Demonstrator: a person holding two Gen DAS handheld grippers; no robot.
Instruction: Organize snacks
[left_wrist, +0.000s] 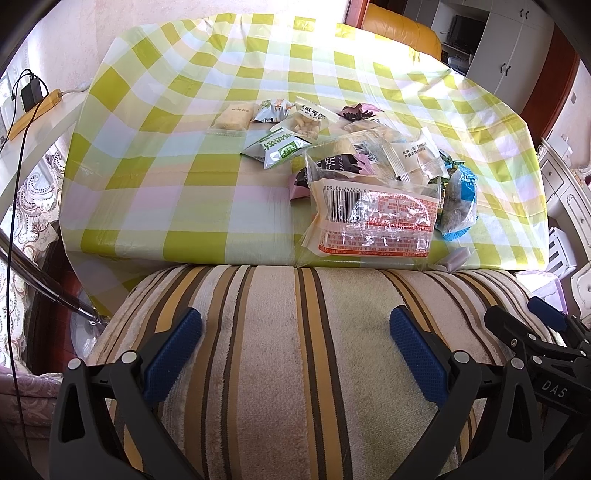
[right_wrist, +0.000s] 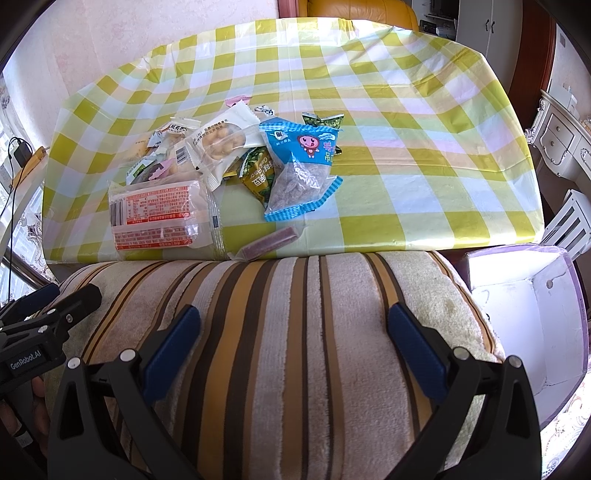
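Green-and-white checked cloth covers the tabletop (left_wrist: 155, 155), which fills the view well ahead of both sets of jaws. Striped plush cushion (left_wrist: 280, 350) lies right under and between the jaws, butted against the tabletop's near edge. White open box (right_wrist: 524, 321) sits to the right of the right jaws, off the tabletop, beside the cushion.

Snacks pile (left_wrist: 369, 166) sits ahead and right of the left jaws; in the right wrist view it is ahead and left. Biggest item: clear pack with orange print and barcode (left_wrist: 373, 221), nearest the cushion, at the tabletop's near edge. Blue-trimmed bag with cartoon figure (right_wrist: 303, 170) lies just right of the pile, overlapping a green packet (right_wrist: 258, 177). Clear bag of yellow puffs (right_wrist: 225, 142) rests on top of the pile. Green-white packet (left_wrist: 279, 147) lies ahead of the left jaws, slightly apart from the pile. Pale cracker pack (left_wrist: 232, 118) sits furthest left, alone. Small purple bar (right_wrist: 269, 240) lies at the near edge, just beside the orange pack.

Left gripper (left_wrist: 295, 328): jaws released, spread wide, holding nothing, over the cushion. Right gripper (right_wrist: 293, 326): jaws released, wide, empty, over the cushion.
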